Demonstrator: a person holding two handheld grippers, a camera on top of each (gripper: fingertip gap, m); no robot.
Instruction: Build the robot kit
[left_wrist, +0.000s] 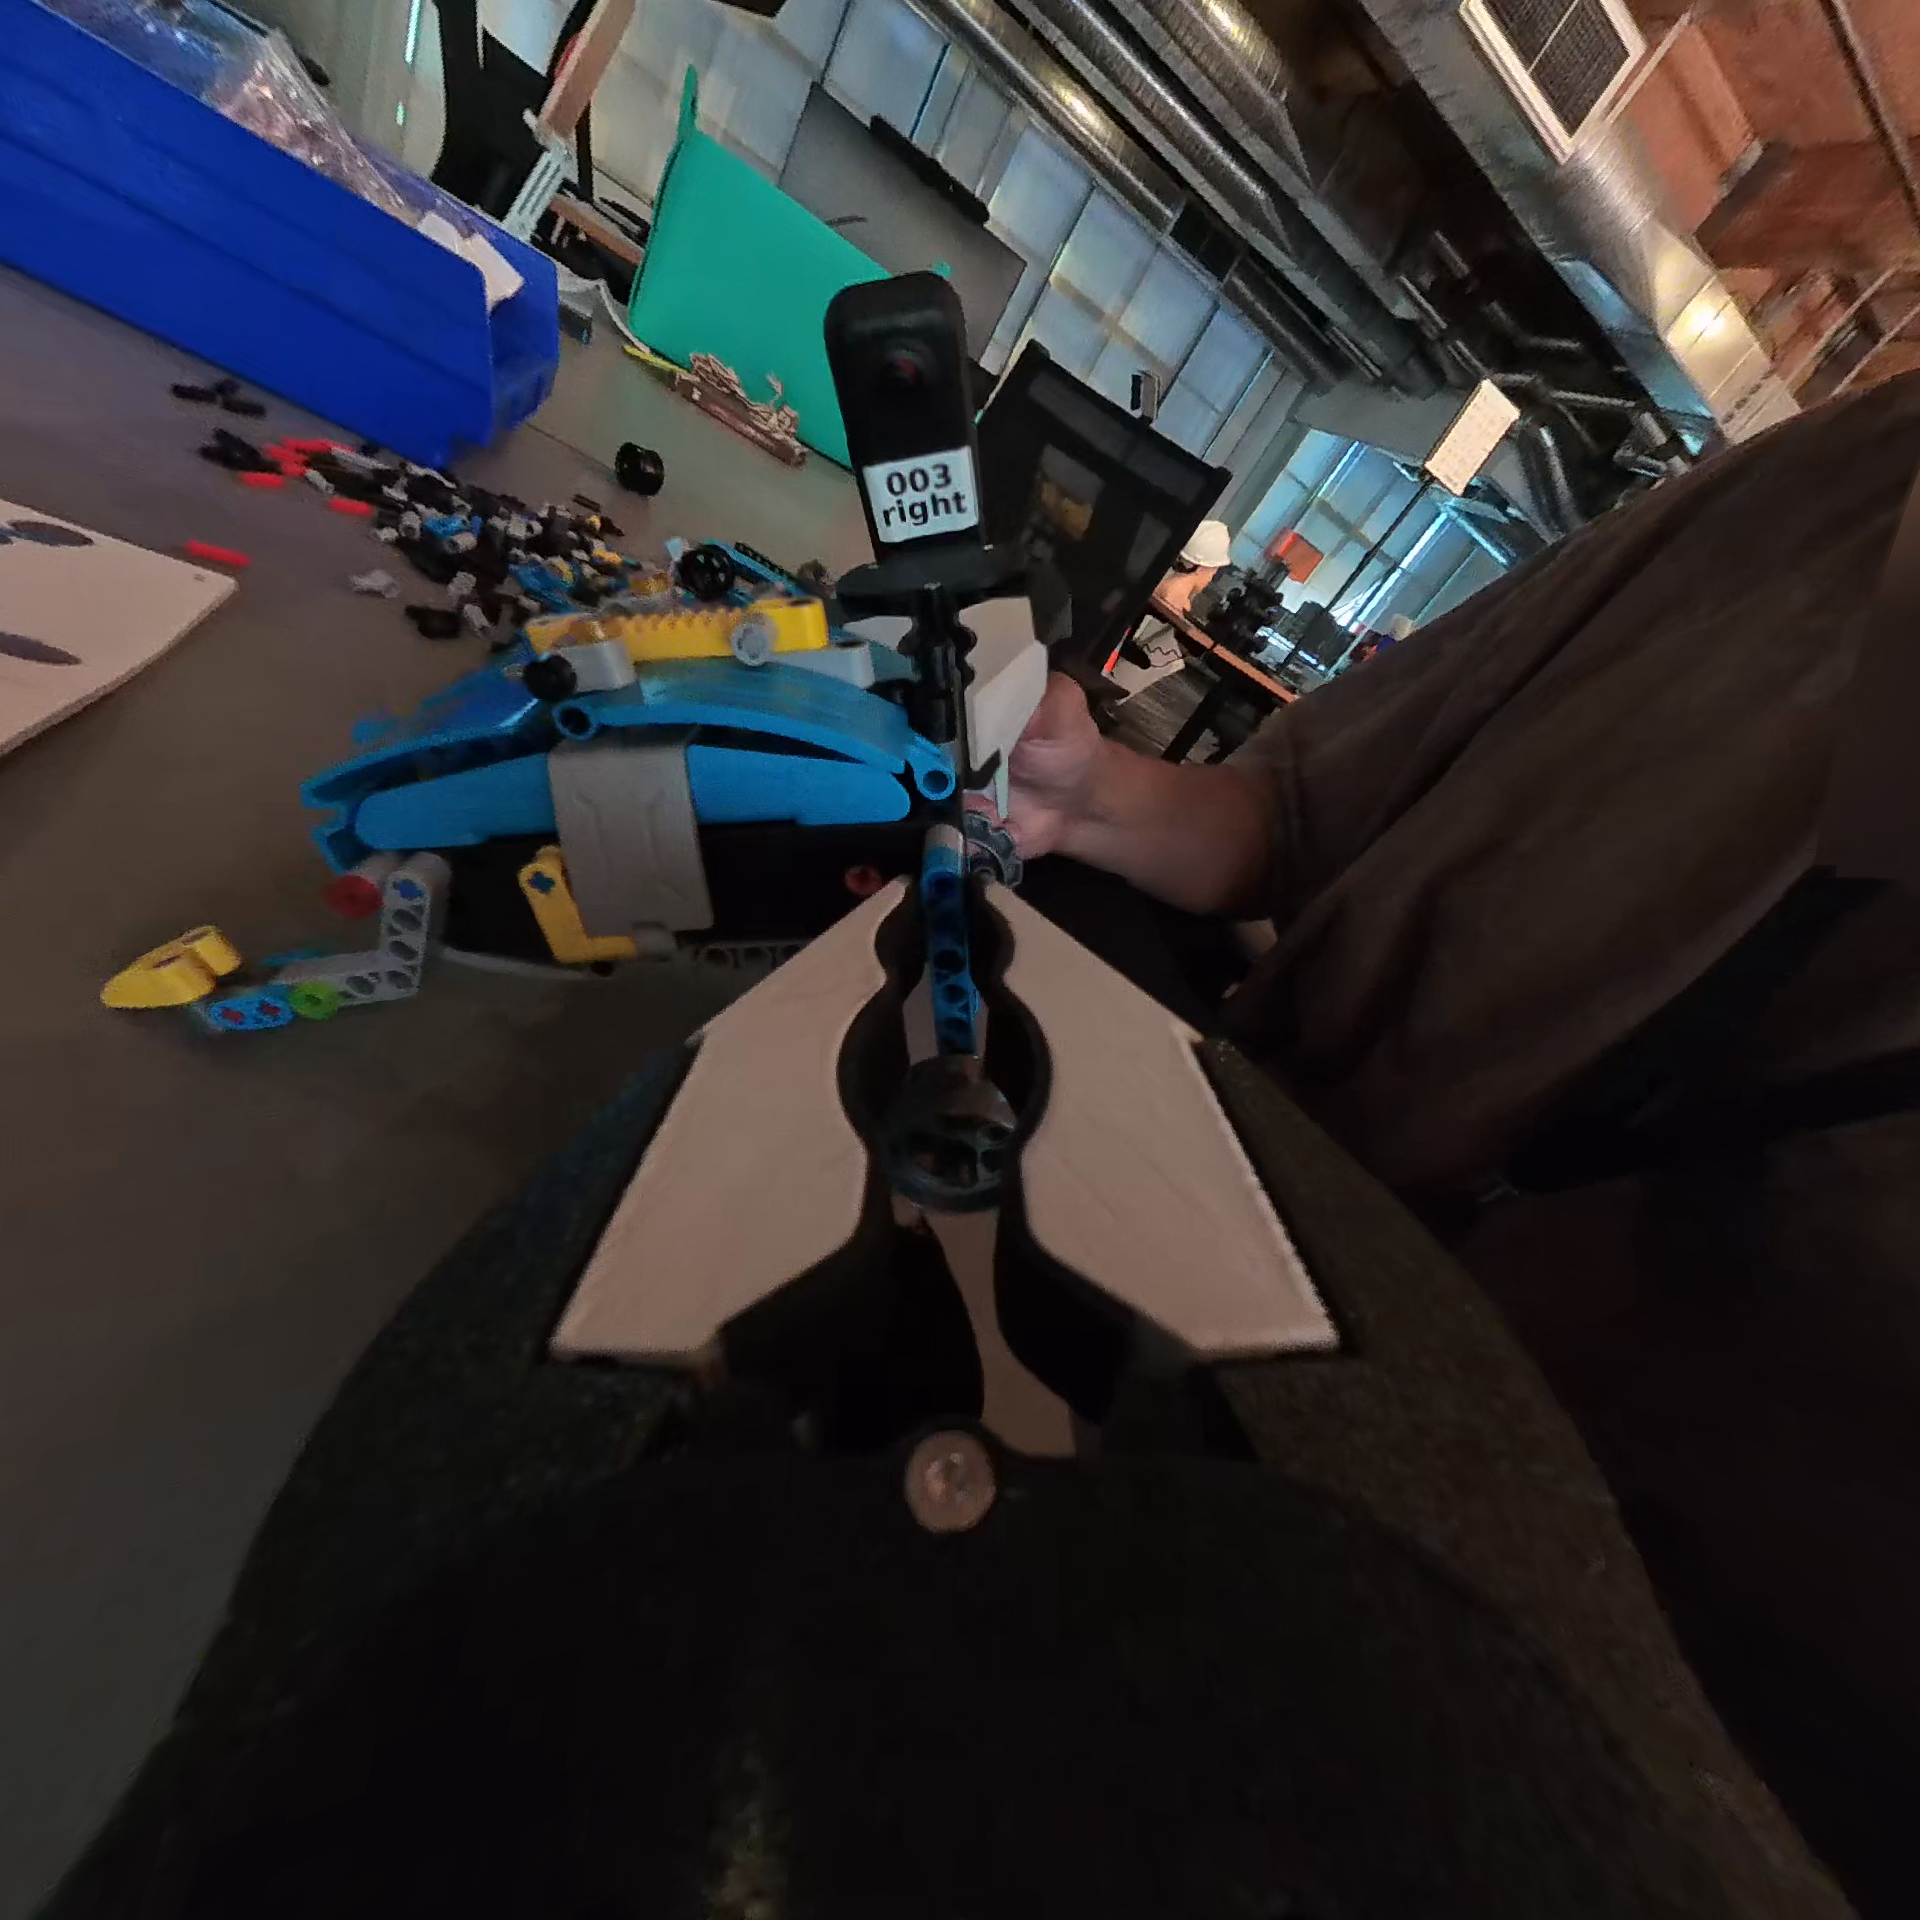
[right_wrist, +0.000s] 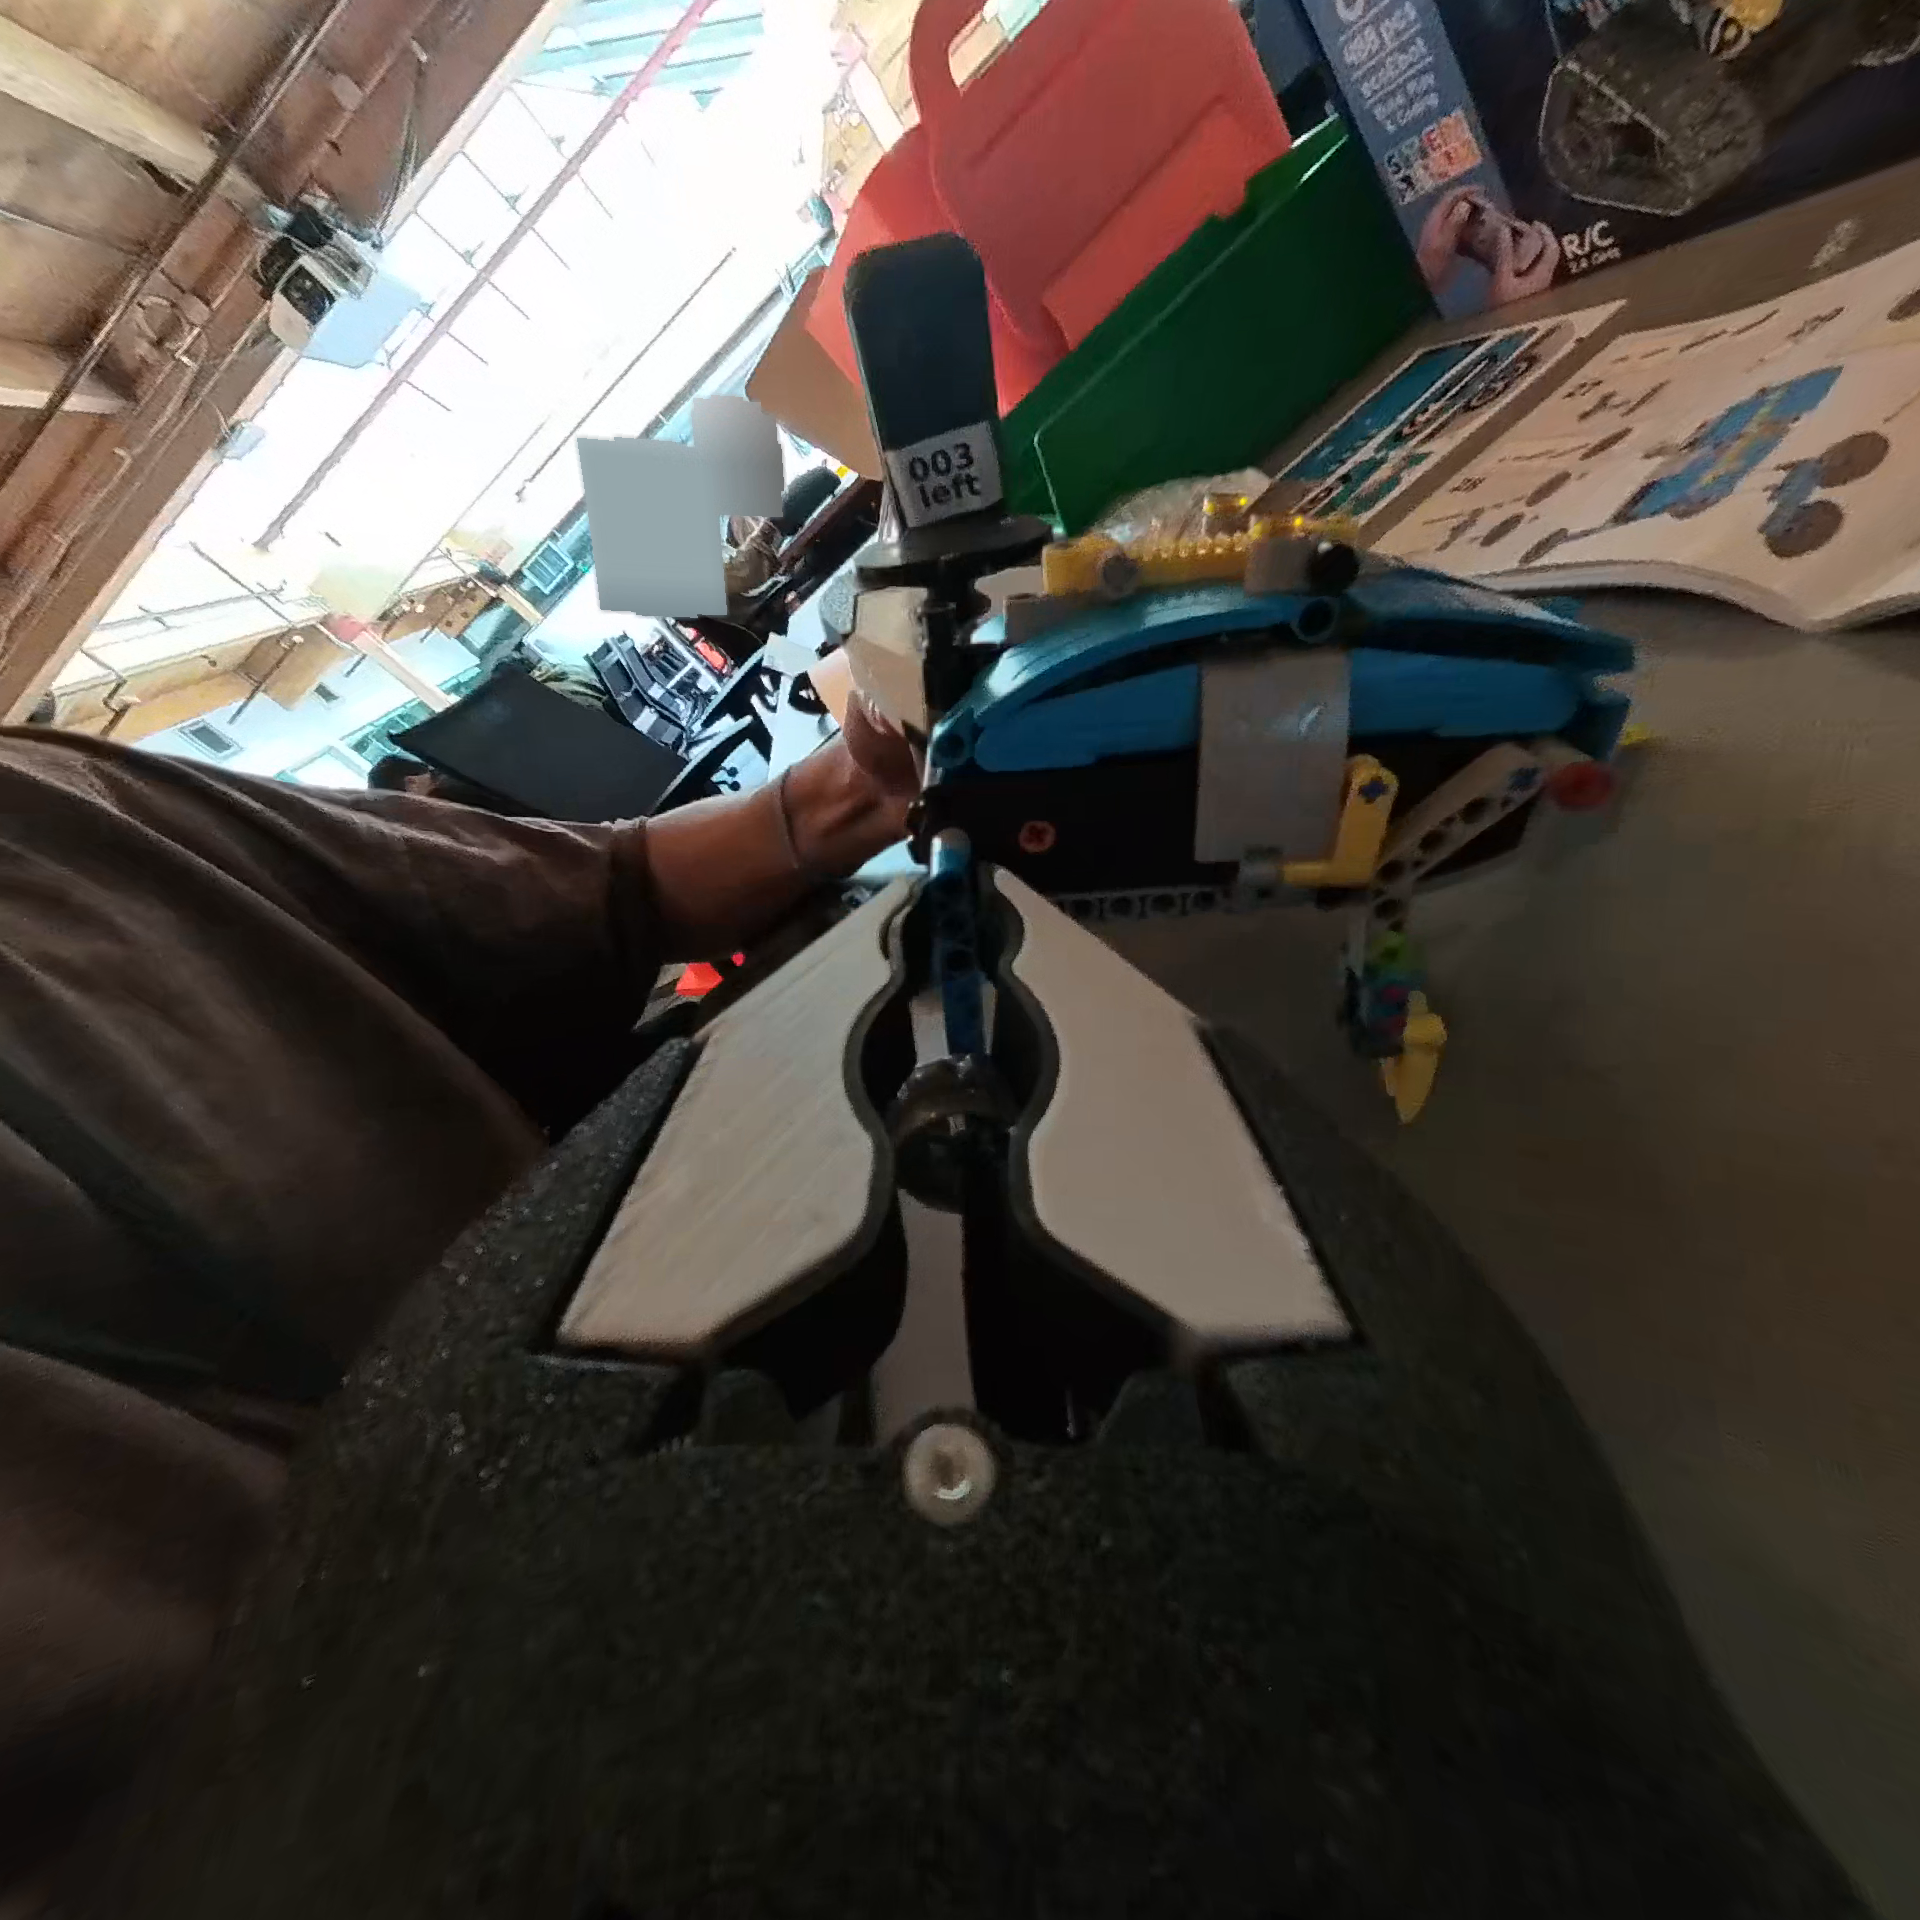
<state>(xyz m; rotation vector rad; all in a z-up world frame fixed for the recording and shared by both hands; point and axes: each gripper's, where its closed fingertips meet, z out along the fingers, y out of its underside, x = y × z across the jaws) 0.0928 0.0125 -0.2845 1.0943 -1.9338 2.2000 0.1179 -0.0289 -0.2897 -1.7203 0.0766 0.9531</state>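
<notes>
My left gripper (left_wrist: 948, 883) is shut on a thin blue beam (left_wrist: 951, 966) with a black round hub (left_wrist: 951, 1143) at its near end. My right gripper (right_wrist: 951, 883) faces it and is shut on a blue beam (right_wrist: 954, 966) with a dark hub (right_wrist: 948, 1132). Whether it is the same beam I cannot tell. Each view shows the other gripper's black camera (left_wrist: 904, 374) (right_wrist: 925, 343) just beyond the fingertips, with a hand (left_wrist: 1060, 769) behind. A blue, black and yellow brick vehicle body (left_wrist: 644, 769) (right_wrist: 1299, 717) lies on the grey table right beside both grippers.
Loose small bricks (left_wrist: 468, 530) and a yellow and grey subassembly (left_wrist: 270, 966) lie on the table. A blue bin (left_wrist: 260, 260), a green sheet (left_wrist: 748, 291), a green bin (right_wrist: 1216, 343), an orange case (right_wrist: 1091, 156), a toy box (right_wrist: 1558, 135) and an open instruction booklet (right_wrist: 1714, 468) stand around. Some 6 cm of space lies between my two pairs of fingers.
</notes>
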